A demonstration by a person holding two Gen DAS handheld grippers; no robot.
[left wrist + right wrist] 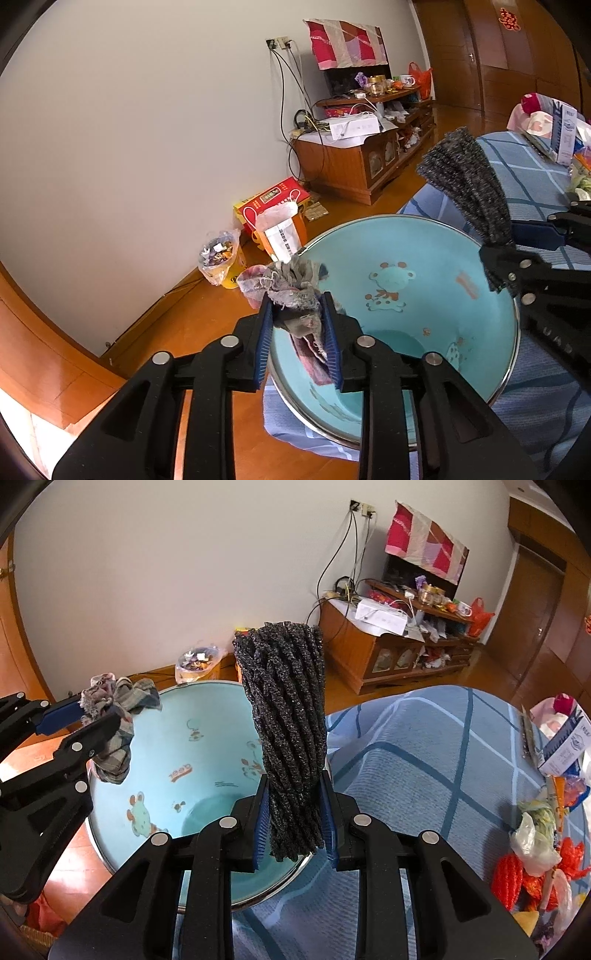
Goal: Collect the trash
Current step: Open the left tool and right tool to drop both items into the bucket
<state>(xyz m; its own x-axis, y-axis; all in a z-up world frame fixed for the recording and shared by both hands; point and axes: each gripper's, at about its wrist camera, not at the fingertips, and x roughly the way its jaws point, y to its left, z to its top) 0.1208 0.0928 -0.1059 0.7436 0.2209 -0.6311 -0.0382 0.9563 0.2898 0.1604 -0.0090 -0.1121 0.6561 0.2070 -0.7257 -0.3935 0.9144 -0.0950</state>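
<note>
Two pieces are in hand above the turquoise basin (207, 738): the left tool (297, 332) clamps a frayed rag (295, 291) over its near rim, the right tool (295, 812) grips a dark knitted cloth (286, 709). Neither is dropped yet, and more trash (535, 842) waits on the blue bed (424, 746). The basin bottom appears empty, partly hidden by the tools.
</note>
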